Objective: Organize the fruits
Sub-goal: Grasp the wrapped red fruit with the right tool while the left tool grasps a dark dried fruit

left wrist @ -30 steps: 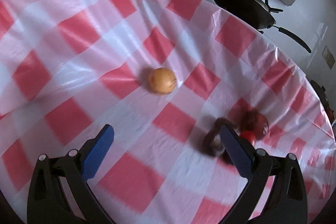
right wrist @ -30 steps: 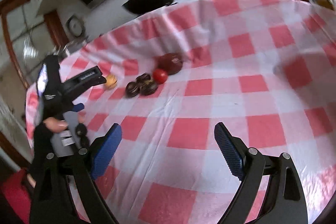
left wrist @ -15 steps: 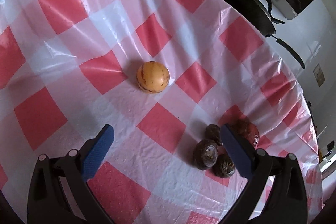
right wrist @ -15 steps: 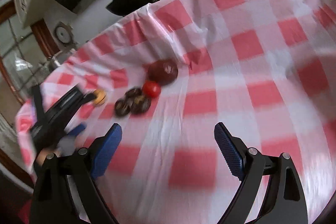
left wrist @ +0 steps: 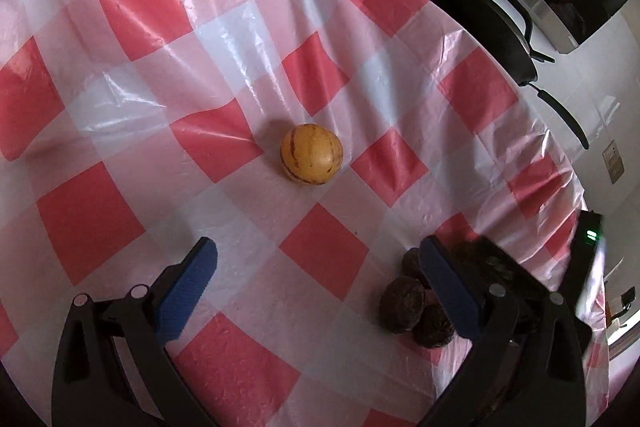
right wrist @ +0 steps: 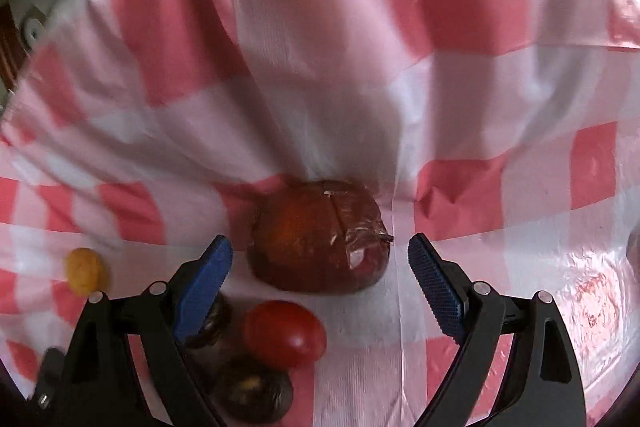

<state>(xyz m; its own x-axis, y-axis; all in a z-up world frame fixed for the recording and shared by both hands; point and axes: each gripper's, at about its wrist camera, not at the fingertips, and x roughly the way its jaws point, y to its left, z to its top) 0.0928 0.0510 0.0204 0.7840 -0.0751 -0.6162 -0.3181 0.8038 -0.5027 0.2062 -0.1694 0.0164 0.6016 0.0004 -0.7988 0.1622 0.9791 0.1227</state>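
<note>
My right gripper [right wrist: 318, 257] has its jaws apart around the wrapped fruit [right wrist: 318, 241] on the surface; its slick film looks slippery, so I'd grip its widest sides. My left gripper [left wrist: 316, 267], jaws apart, faces the firm yellow fruit [left wrist: 311, 159]. The dark fruits [left wrist: 402, 303] are partly hidden.

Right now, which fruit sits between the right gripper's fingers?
The large dark-red wrapped fruit, centred just ahead of the open right gripper. The small red tomato and dark round fruits lie lower left.
</note>
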